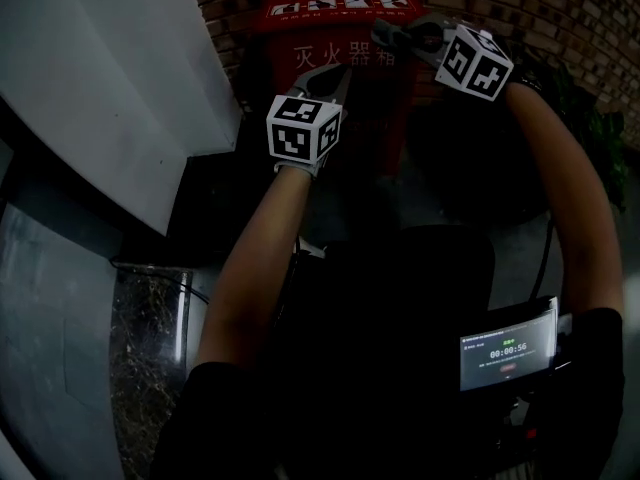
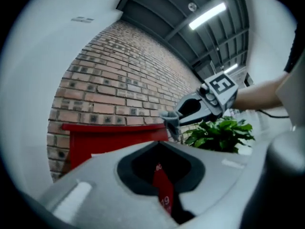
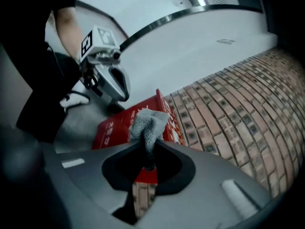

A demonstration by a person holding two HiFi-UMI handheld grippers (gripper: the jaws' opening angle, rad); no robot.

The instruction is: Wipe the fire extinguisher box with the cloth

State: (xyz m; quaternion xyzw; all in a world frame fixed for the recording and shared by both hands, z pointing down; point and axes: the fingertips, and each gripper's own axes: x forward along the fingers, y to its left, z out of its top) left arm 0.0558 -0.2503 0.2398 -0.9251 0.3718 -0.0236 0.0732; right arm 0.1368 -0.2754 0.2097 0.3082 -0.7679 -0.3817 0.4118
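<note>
The red fire extinguisher box (image 1: 335,30) stands against a brick wall (image 1: 560,8), with white print on its lid and front. My right gripper (image 1: 392,36) is shut on a grey cloth (image 3: 147,122), holding it at the top right edge of the box (image 3: 116,128). In the left gripper view the cloth (image 2: 170,123) hangs from those jaws just above the lid's edge (image 2: 109,138). My left gripper (image 1: 335,80) hovers in front of the box face; its jaws (image 2: 159,144) look shut with nothing in them.
A green leafy plant (image 2: 219,132) grows right of the box. A slanted white panel (image 1: 110,88) rises at the left, above a dark stone ledge (image 1: 145,338). A small lit screen (image 1: 508,348) hangs at the person's right side.
</note>
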